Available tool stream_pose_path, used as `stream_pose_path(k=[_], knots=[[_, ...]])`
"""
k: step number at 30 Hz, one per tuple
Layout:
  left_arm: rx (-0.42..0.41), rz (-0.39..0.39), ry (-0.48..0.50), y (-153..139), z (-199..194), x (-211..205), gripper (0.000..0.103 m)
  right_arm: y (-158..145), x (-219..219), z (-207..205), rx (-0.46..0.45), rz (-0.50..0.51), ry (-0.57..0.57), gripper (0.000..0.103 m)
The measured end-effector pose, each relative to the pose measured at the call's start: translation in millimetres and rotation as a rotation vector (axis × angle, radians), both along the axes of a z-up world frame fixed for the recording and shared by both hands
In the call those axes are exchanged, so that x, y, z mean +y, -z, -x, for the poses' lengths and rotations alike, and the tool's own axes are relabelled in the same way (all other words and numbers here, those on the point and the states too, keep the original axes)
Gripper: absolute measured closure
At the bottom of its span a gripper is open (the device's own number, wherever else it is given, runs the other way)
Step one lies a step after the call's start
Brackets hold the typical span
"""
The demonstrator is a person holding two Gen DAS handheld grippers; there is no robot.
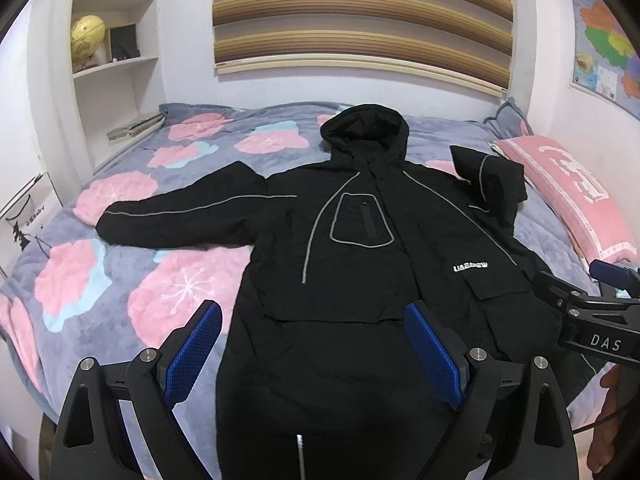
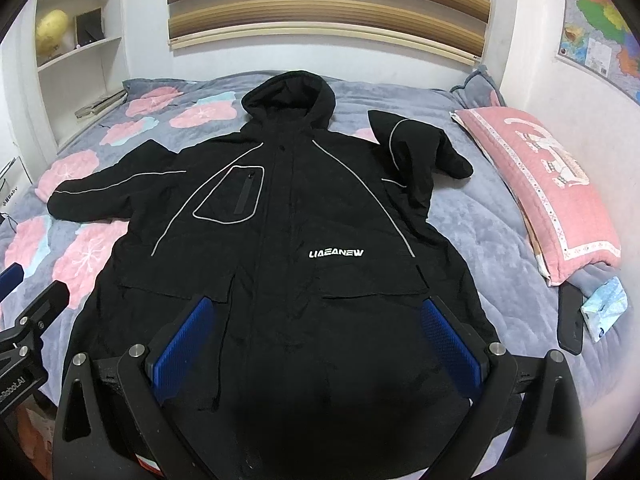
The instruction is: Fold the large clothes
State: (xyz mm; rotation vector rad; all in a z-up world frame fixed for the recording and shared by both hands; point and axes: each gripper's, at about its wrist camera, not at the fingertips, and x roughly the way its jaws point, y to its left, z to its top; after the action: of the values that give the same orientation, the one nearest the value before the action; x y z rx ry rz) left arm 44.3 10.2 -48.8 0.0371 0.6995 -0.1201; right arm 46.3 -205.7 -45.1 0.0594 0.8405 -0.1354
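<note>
**newb_folder:** So the black jacket (image 2: 280,240) is lying face up on the bed (image 2: 492,216), hood (image 2: 288,96) toward the window blind (image 2: 328,12). Left tongs (image 1: 314,356) and right tongs (image 2: 320,348) both hang over the hem end, spread wide, nothing in them. Where do I start?

**laundry_dad:** Sleeves first, I'd say. The left sleeve (image 1: 176,220) is stretched straight out over the blanket, easy one. The right sleeve (image 2: 416,160) is already crumpled back on itself near the pink pillow (image 2: 548,188), so flatten that before you fold anything over it.

**newb_folder:** Grab at the cuff?

**laundry_dad:** Yeah, pinch the cuff only, one layer of the sleeve, not the blanket under it. That fleece looks grabby. Lift a little, carry it across the chest past the white logo (image 2: 336,253), lay it down flat.

**newb_folder:** Then the body?

**laundry_dad:** Both tongs on the hem corners, bring them up toward the shoulders together. It looks padded, so expect it to spring back; press the crease down. Tuck the hood in last. And keep clear of the phone (image 2: 570,320) and the tissue pack (image 2: 604,304) at the bed edge.
</note>
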Motion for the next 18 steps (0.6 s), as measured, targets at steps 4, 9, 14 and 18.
stream_pose_path(k=[4, 9, 14, 18], knots=[[-0.017, 0.001, -0.034, -2, -8, 16, 0.01, -1, 7, -14, -0.015, 0.008, -0.016, 0.0], [-0.038, 0.008, -0.12, -8, -25, 56, 0.01, 3, 13, -35, -0.059, -0.001, -0.024, 0.0], [-0.107, 0.032, -0.187, -17, -51, 106, 0.01, 29, 22, -65, -0.17, 0.034, -0.044, 0.0], [-0.146, 0.102, -0.241, -10, -96, 169, 0.01, 68, 17, -93, -0.179, -0.008, -0.062, 0.0]])
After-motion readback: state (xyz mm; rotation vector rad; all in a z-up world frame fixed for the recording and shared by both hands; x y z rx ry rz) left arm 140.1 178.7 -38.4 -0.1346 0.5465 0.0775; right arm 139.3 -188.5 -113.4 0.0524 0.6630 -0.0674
